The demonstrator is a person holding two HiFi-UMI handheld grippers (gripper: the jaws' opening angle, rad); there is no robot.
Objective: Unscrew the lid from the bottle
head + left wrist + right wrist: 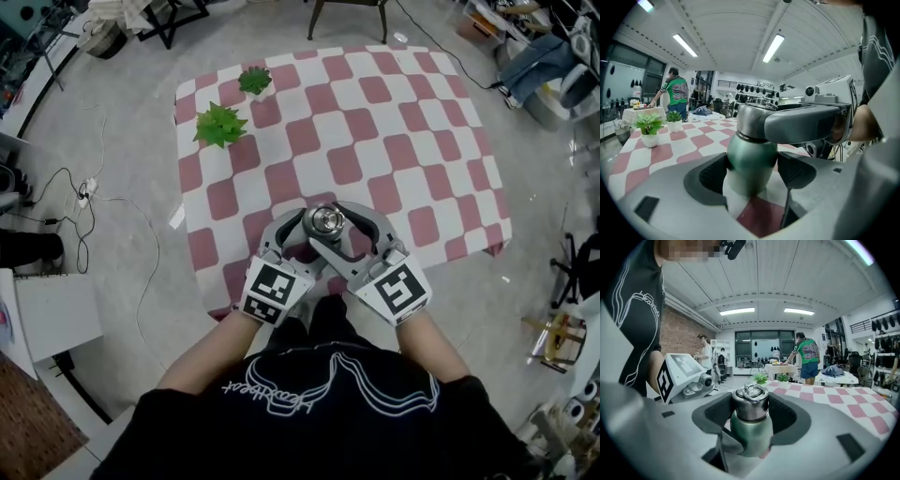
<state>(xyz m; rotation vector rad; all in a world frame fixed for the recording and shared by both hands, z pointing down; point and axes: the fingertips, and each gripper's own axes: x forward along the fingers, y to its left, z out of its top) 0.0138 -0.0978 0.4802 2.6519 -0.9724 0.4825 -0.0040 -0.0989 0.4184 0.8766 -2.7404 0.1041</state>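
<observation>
A green bottle (751,157) with a steel lid (323,221) stands on the checked table near its front edge. My left gripper (752,173) is shut on the bottle's green body, a pad pressed to each side. My right gripper (751,411) reaches in from the right at lid height, and its pads touch both sides of the lid (750,404). In the head view the two grippers (314,232) cross around the bottle, so only the lid top shows. In the left gripper view one right jaw lies across the lid (750,122).
The table (394,122) has a red and white checked cloth. Two small potted plants (220,125) (254,81) stand at its far left. Cables (89,192) lie on the floor to the left. A person in a green shirt (806,357) stands at another table far off.
</observation>
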